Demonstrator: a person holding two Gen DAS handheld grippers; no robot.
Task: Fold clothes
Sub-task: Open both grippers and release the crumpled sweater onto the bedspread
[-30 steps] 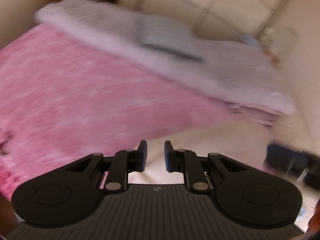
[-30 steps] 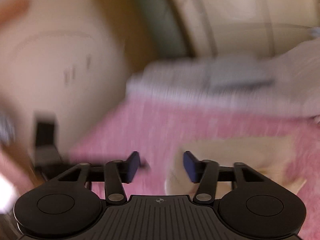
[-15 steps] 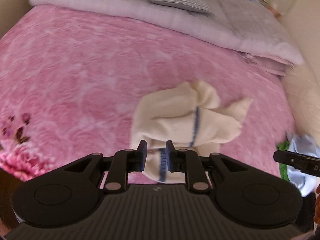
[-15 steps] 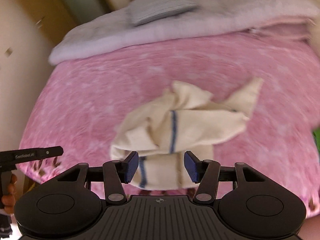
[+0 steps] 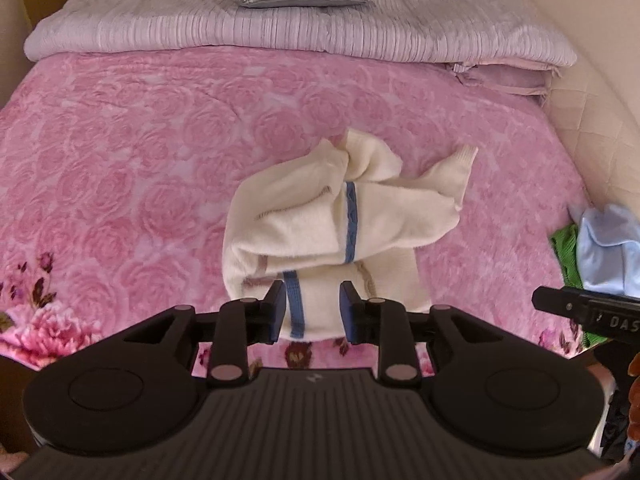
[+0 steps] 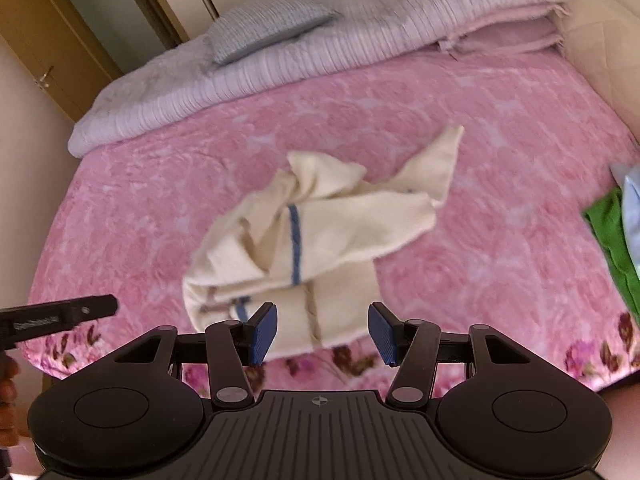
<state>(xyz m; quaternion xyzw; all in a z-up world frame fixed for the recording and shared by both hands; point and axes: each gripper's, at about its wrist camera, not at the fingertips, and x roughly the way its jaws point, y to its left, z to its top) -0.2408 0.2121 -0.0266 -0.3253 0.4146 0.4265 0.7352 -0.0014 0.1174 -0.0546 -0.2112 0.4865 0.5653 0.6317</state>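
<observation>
left gripper (image 5: 313, 311): released, jaws wider than 0.5 s ago, holding nothing
right gripper (image 6: 322, 333): released, gap unchanged, empty
cream sweater (image 5: 340, 226): crumpled on pink bedspread (image 5: 128, 168), near front edge; same spot, blur gone
hidden: sweater's near hem behind fingers
cut off: green garment (image 6: 610, 232), light blue garment (image 5: 608, 248) at frame edge

Bare pink bedspread (image 5: 140, 152) around crumpled sweater (image 5: 320, 224), green garment (image 6: 612, 236) at right edge
</observation>
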